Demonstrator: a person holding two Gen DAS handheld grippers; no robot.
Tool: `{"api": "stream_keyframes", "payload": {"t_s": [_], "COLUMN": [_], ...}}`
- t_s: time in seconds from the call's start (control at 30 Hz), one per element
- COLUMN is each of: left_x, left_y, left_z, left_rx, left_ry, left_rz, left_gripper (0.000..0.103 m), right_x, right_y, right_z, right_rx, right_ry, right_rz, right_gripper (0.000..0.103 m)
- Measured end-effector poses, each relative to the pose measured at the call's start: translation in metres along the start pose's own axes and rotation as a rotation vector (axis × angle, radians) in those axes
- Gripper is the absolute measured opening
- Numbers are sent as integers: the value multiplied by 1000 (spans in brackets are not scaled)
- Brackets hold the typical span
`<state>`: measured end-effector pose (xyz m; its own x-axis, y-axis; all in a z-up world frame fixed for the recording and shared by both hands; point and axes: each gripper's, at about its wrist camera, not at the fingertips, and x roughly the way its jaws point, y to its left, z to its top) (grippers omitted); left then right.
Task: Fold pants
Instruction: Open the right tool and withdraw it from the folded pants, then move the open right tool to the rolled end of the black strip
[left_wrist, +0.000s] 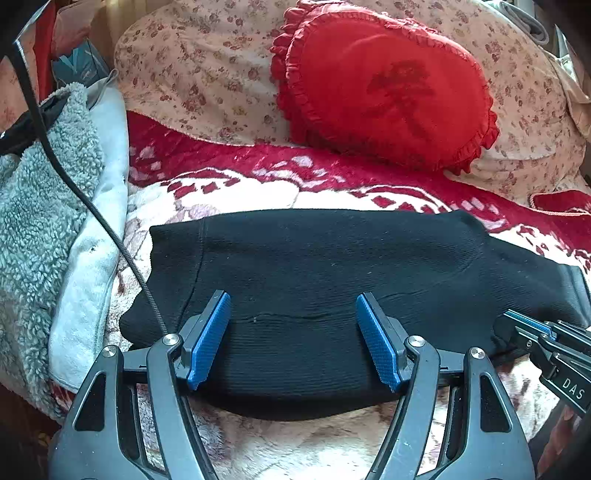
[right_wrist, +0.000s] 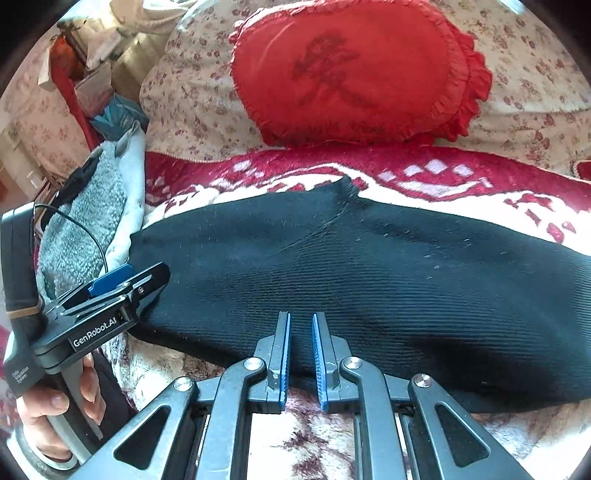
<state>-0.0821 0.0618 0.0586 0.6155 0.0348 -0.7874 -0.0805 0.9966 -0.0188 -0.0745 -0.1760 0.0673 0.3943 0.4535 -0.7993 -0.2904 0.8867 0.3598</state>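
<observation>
The black ribbed knit pants lie folded into a broad band across the red-and-white plush blanket that covers the bed, just in front of the red heart-shaped ruffled cushion, which leans on a cream floral-print pillow behind it.

The left claw sits over the near edge of the pants, on the side farther from the cushion, with its blue ribbed pads spread wide apart and nothing between them; it is released. From the right wrist view the same left claw appears at the pants' left end, held in the person's left hand, which wraps its handle.

The right claw also sits at the near edge of the pants, its two blue pads drawn close with a narrow gap between them. Cloth lies under them, but whether any fabric is pinched in the gap cannot be told.

To the left of the pants, away from the cushion's side, a grey fleecy throw lies bunched at the bed's edge, touching the blanket.
</observation>
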Motion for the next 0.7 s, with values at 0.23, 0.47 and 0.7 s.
{"api": "stream_keyframes", "payload": {"t_s": [0.23, 0.47, 0.7], "left_x": [-15, -21, -21], "left_y": [-19, -45, -77], "left_z": [4, 4, 11], "left_rx": [25, 62, 88], "left_ry": [-32, -41, -37], "left_rz": [-20, -40, -93], "left_gripper": [70, 70, 70], "right_x": [-16, -34, -54], "right_y": [-12, -42, -82], "right_z": [0, -6, -17], "right_rx": [11, 50, 102], "right_ry": [-22, -34, -45], "right_rz": [-61, -103, -144], "right_gripper": [11, 11, 11]}}
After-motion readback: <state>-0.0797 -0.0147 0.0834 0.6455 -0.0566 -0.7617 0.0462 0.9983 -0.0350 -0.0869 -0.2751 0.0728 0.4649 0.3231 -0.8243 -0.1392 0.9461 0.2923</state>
